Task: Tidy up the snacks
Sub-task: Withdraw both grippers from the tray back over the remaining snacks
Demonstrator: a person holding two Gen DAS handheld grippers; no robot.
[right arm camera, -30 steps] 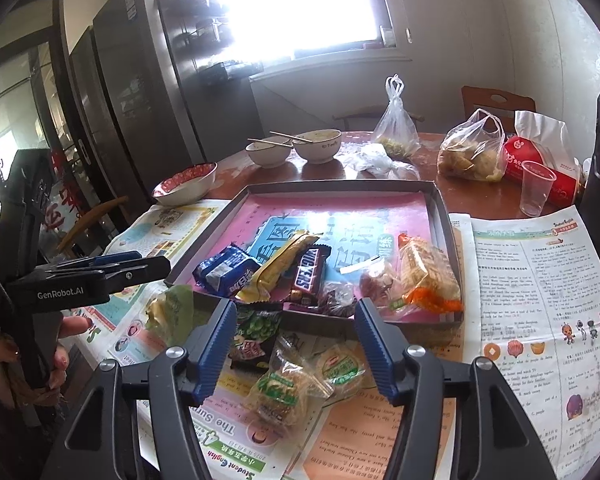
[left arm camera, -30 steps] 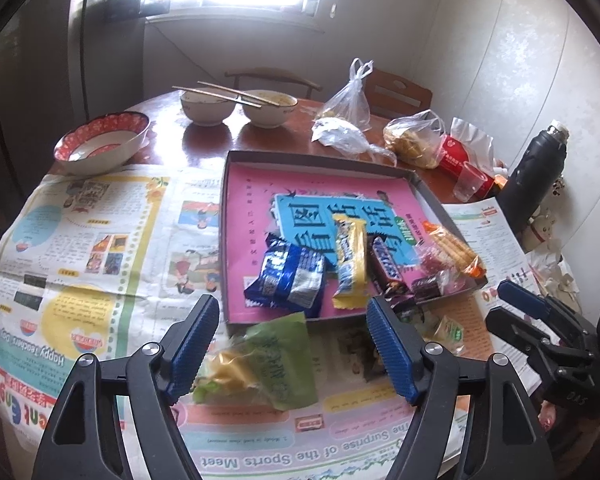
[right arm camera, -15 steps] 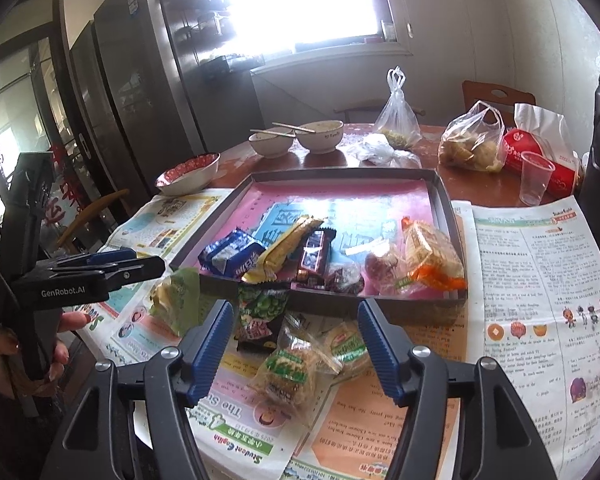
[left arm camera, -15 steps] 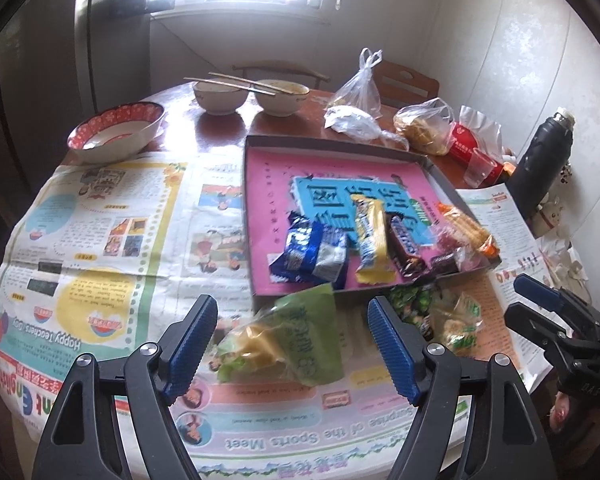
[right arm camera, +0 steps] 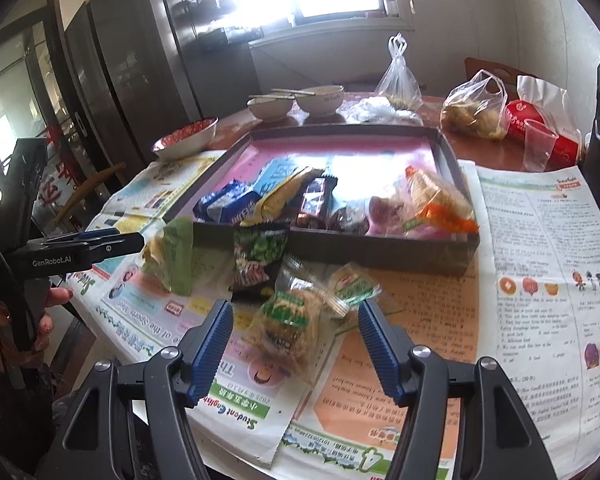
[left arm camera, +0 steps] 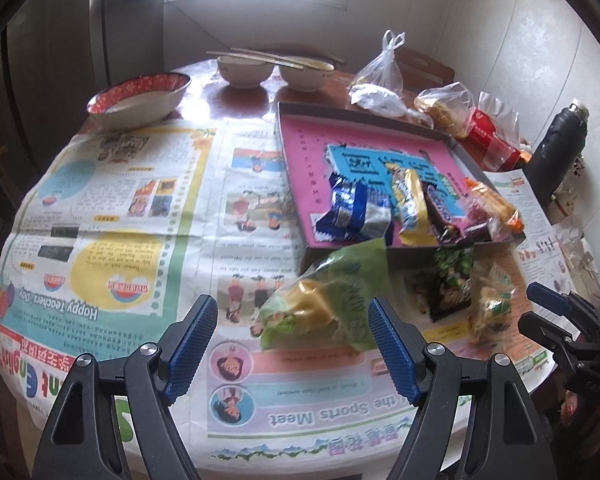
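both grippers have come down closer to the loose snacks since the earlier frames, so the packets look larger between the jaws. left gripper (left arm camera: 292, 344) hangs released over the green packet (left arm camera: 332, 292), its blue pads apart on either side of the packet and not pressing it. the packet lies on the newspaper (left arm camera: 112, 216) that covers the bench, just in front of the tray (left arm camera: 296, 152), its far end up against the tray's near wall.

right gripper (right arm camera: 296, 344) is also released, pads spread to either side of a clear packet with a green label (right arm camera: 290, 320), which is not pressed. a second, smaller clear packet (right arm camera: 352, 284) lies just behind it, and a dark packet of green peas (right arm camera: 256, 260) leans against the tray's front wall.

inside the tray sit a blue wrapper (left arm camera: 352, 212), a yellow bar (left arm camera: 410, 204), a dark chocolate bar (left arm camera: 440, 216) and an orange-ended biscuit packet (left arm camera: 492, 204), all crowded along the near edge. a hand (right arm camera: 4, 328) grips the left gripper's handle at the left side of the right wrist view.

behind the tray stand a red-patterned bowl (left arm camera: 140, 96), 2 white bowls (left arm camera: 244, 70) with chopsticks across them, and plastic bags (left arm camera: 384, 76).
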